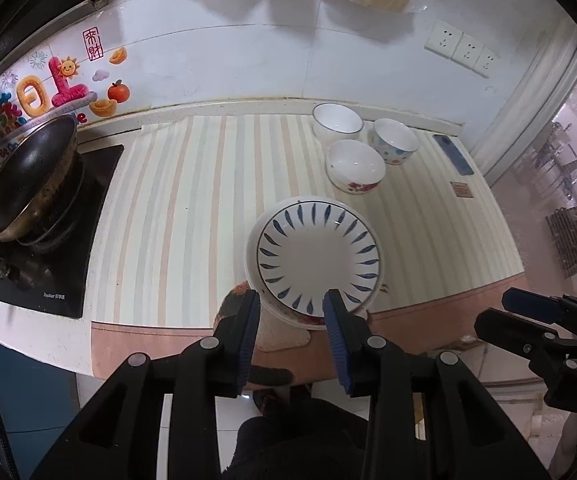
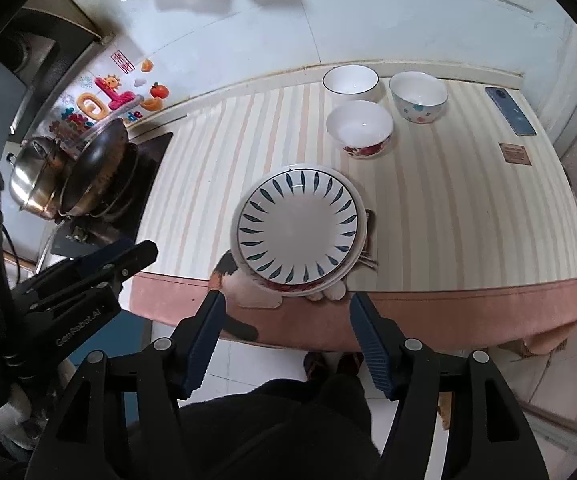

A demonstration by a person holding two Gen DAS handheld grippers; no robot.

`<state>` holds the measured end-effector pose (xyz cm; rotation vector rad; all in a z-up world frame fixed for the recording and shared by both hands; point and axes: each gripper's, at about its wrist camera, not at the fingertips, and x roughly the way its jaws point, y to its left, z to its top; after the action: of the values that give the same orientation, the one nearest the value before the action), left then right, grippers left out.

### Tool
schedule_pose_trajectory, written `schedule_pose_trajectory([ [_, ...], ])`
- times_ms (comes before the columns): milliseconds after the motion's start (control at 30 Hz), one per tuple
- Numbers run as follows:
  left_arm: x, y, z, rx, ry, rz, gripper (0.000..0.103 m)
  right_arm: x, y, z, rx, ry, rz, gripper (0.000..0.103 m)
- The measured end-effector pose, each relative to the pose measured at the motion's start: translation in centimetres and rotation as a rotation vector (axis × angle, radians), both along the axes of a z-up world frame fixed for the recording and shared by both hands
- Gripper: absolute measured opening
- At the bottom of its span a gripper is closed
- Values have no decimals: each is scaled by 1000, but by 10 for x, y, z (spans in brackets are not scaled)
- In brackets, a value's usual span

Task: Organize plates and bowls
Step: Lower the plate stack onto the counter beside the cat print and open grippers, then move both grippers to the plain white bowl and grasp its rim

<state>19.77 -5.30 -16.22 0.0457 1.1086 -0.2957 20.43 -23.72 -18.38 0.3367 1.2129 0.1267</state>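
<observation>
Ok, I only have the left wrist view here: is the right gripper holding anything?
Observer: No. The right gripper is open, with nothing between its fingers; the plate stack lies beyond it, not gripped.
Operator: Anything left of the wok that I can't make out?
Observer: Yes, a steel pot stands right beside the wok.
Operator: And next to the plates?
Observer: Thin dark sticks, maybe chopsticks, poke out at the stack's right edge.

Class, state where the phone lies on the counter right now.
In both wrist views the blue phone lies flat at the striped cloth's far right corner, right of the spotted bowl, near the wall.
</observation>
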Motion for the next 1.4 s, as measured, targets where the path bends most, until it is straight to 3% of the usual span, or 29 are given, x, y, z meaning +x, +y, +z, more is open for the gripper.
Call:
schedule_pose_trajectory([
  [200,1,-9,4,5,-3,0,31,2,-8,4,26,-7,-18,67],
  [333,22,-21,-1,14,-11,23,31,20,-32,-4,63,-2,-53,67],
  [567,104,-55,-24,34,-39,92,31,99,-106,-48,74,12,-122,67],
  [867,235,-102,-117,-14,175,174,31,231,-181,-161,155,160,-95,67],
  [1067,276,-132,-173,-18,319,153,31,284,-191,-223,165,221,-18,67],
  [1167,284,-142,-197,-1,371,134,31,302,-194,-252,221,258,-29,66],
  [1300,288,-149,-211,-31,381,130,30,315,-196,-278,302,280,-49,49],
  [1367,289,-152,-213,-37,372,141,28,318,-196,-287,324,285,-48,28],
  [1400,289,-152,-212,-34,363,150,27,318,-196,-290,337,280,-52,27],
])
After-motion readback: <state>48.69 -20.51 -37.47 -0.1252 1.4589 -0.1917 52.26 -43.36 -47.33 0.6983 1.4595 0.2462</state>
